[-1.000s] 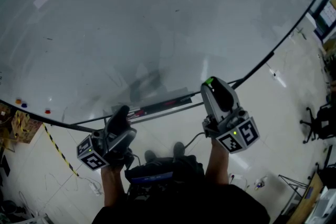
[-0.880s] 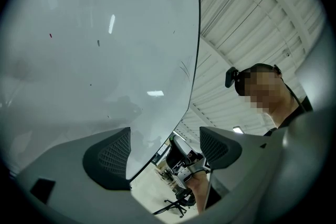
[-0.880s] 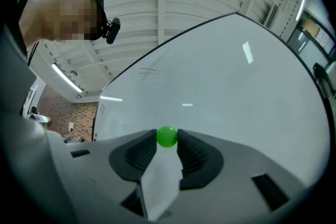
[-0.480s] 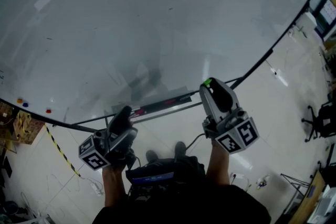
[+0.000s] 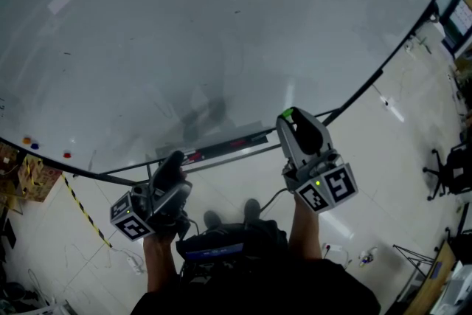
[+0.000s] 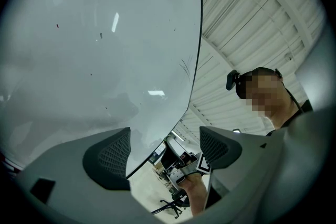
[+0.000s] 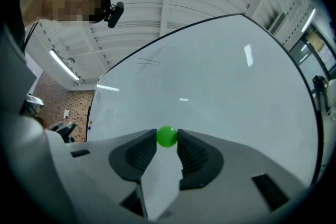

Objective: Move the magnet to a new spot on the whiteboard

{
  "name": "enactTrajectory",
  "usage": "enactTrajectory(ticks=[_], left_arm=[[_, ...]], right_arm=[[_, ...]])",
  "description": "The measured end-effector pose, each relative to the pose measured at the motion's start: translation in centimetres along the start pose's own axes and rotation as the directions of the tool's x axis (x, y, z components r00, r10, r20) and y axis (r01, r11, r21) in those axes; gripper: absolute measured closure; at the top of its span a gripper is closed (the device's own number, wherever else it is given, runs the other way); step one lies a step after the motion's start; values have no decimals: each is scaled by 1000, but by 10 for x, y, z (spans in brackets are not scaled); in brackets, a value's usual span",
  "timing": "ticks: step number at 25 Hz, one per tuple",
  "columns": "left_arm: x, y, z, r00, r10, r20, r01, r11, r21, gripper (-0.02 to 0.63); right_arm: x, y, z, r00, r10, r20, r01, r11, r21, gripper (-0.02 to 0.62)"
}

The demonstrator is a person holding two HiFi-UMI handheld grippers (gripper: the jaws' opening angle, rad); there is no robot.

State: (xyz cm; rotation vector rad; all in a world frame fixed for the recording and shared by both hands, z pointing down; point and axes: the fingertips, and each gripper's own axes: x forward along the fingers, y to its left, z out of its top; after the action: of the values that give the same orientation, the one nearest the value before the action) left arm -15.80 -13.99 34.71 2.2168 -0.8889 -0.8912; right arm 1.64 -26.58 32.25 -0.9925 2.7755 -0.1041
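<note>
Head view looks steeply down, both gripper views upward, all sharing whiteboard (image 5: 221, 48)

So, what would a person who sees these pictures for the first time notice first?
Probably the bright green magnet, pinched between the jaws of the right gripper. Behind it the big whiteboard fills most of the head view. The left gripper, at the lower left of that view, has its jaws apart with nothing between them.
</note>
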Motion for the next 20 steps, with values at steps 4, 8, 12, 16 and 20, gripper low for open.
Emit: enactTrajectory(ticks=[4, 8, 12, 16, 20], left_arm=[[-3, 1, 1, 1000, 6, 8, -6, 1000, 1, 201], [-4, 4, 4, 1000, 18, 17, -18, 1000, 12, 201], [-6, 5, 9, 999, 26, 31, -26, 999, 25, 201], [-9, 8, 16, 998, 35, 48, -37, 999, 38, 201], [-9, 11, 20, 997, 45, 57, -48, 998, 48, 201]], right_arm=[[11, -5, -7, 998, -41, -38, 38, 997, -68, 451], [27, -11, -13, 993, -92, -72, 79, 983, -164, 451], [44, -11, -18, 989, -117, -91, 94, 969, -229, 451], [59, -12, -21, 987, -127, -98, 96, 958, -269, 451], [71, -13, -24, 983, -153, -100, 113, 939, -325, 451]])
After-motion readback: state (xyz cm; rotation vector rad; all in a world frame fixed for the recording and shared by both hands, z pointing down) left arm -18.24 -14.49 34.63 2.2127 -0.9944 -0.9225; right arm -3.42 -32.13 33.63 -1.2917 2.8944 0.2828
